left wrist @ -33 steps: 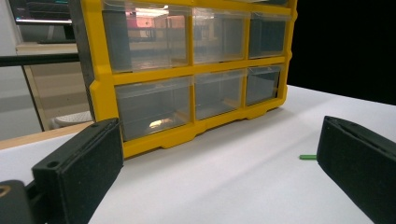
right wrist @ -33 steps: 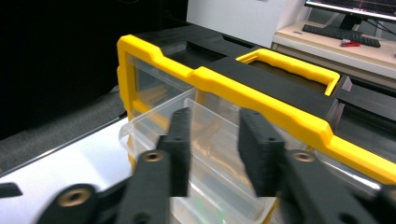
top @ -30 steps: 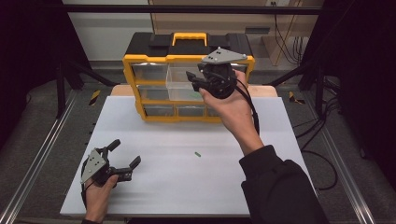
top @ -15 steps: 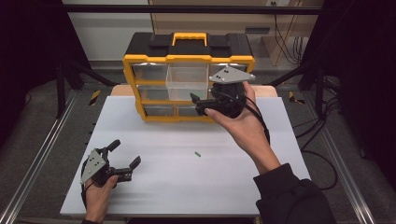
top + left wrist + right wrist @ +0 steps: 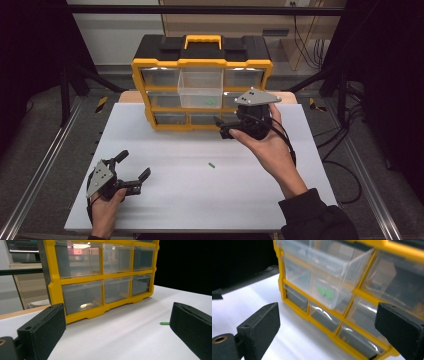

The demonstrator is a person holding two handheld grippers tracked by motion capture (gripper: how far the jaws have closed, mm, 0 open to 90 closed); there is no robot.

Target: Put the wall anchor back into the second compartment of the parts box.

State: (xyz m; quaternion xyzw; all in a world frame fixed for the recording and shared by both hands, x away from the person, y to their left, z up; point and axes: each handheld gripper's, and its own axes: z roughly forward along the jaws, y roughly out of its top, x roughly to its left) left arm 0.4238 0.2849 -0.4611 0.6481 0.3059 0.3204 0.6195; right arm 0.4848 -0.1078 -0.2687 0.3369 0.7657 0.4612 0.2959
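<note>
A white worktop (image 5: 200, 200) on a metal frame stands in a dark room, carrying a yellow drawer cabinet (image 5: 202, 90) whose pulled-out middle drawer (image 5: 200, 90) holds green bits. A small green piece (image 5: 212, 165) lies mid-worktop. The left gripper (image 5: 134, 172) rests near the front edge, jaws spread and empty; the right gripper (image 5: 222, 127) hovers before the cabinet, also released.

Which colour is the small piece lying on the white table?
Green; the small piece shows best in the high view.
</note>
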